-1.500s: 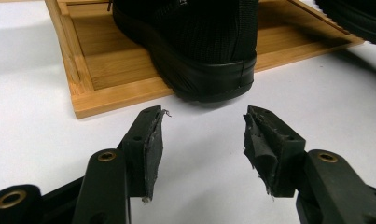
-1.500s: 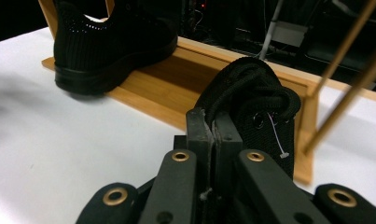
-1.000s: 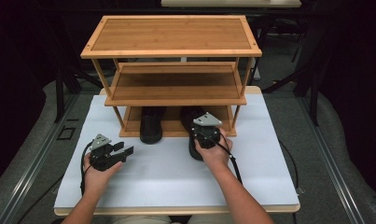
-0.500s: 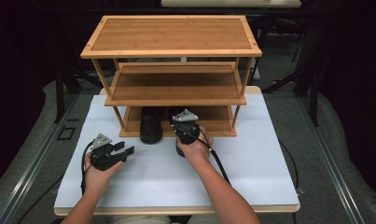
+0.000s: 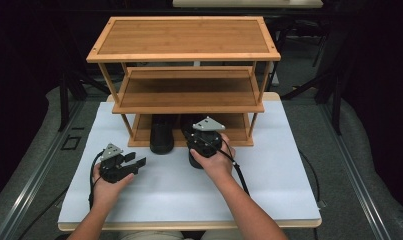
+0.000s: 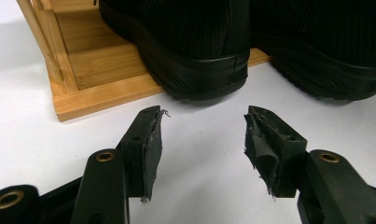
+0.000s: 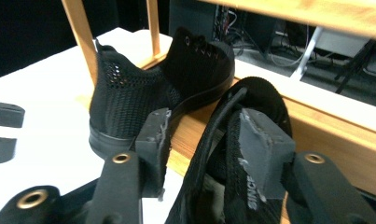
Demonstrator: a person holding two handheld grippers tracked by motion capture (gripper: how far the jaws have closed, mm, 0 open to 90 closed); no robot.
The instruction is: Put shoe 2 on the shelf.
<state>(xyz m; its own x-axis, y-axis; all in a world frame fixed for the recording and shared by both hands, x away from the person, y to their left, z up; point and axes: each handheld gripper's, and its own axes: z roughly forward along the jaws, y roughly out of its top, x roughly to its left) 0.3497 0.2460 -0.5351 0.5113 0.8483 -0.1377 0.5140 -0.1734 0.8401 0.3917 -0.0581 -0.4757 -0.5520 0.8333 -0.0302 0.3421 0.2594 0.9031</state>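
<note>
Right tongs (image 7: pixel 202 144) astride shoe collar (image 7: pixel 223 126)

Wooden three-tier rack (image 5: pixel 184 55) stands at back of white counter (image 5: pixel 269 190). Two black shoes on bottom tier, heels toward person: left shoe (image 5: pixel 162 135) free, right shoe (image 5: pixel 189 127) mostly hidden behind right tool (image 5: pixel 205 141). Right tool at that shoe's heel, jaws just opened. Left tool (image 5: pixel 134 164) rests on counter, well apart from rack, jaws apart with nothing between, pointing right.
</note>
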